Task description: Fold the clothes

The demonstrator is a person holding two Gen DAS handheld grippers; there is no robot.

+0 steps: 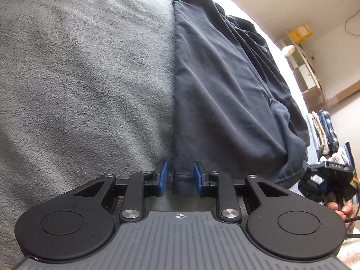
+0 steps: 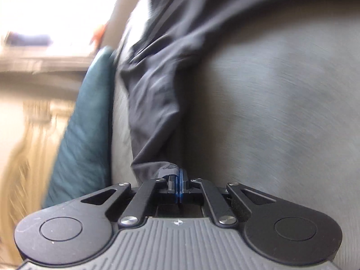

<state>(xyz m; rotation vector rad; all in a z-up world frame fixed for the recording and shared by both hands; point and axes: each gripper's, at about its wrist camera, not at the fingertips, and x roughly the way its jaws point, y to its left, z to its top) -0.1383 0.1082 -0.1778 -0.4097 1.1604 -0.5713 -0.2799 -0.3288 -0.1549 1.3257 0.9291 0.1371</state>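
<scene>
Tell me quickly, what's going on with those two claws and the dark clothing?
Left gripper open, hem between its pads, not pinched. Right gripper shut on a corner of the dark garment. Garment on the grey blanket. Nothing in the way.

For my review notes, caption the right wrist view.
Right gripper shut on a hem corner of the dark garment over a grey blanket.
</scene>
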